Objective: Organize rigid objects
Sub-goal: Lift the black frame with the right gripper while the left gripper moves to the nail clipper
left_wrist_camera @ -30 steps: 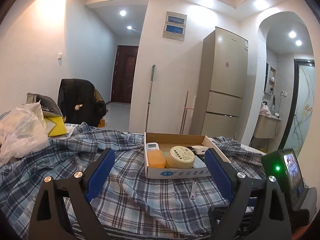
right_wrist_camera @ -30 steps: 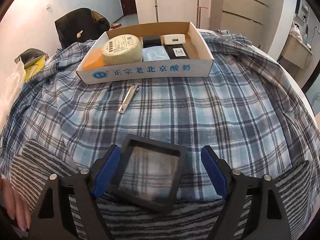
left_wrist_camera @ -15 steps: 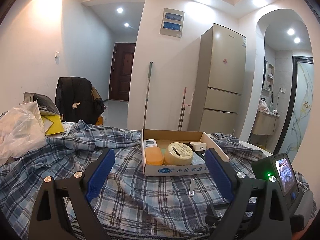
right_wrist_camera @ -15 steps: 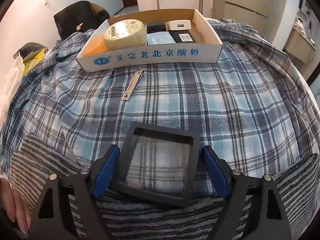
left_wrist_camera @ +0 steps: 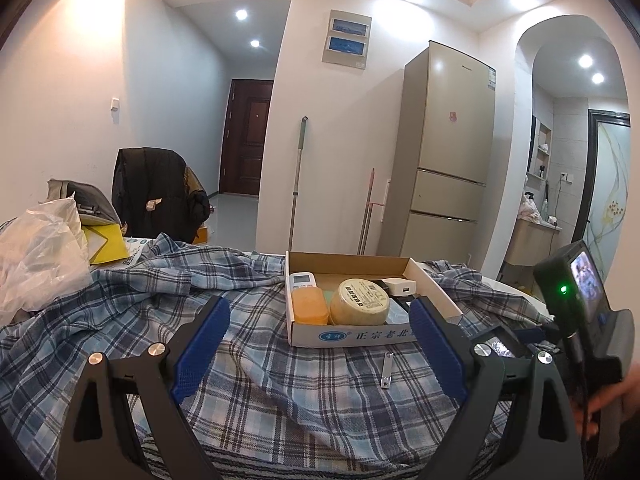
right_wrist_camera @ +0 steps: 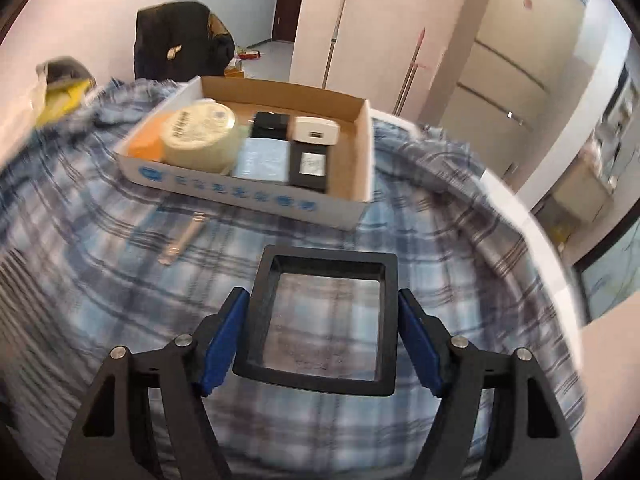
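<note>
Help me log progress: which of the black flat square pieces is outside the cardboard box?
The black clear-windowed case, clamped between the right tongs above the plaid cloth. The other black pieces lie inside the cardboard box.

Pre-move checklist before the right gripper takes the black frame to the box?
1. Grip: right gripper has just been closing; blue pads sit against both sides of the black square frame - ok.
2. Frame clear of the plaid cloth: looks lifted, but the view is motion-blurred - cannot tell.
3. Free spot in the cardboard box: bare floor along the right wall and back - ok.
4. Path: nail clipper lies off to the left of the line to the box - ok.
5. Left gripper: open, empty, short of the box - ok.
</note>
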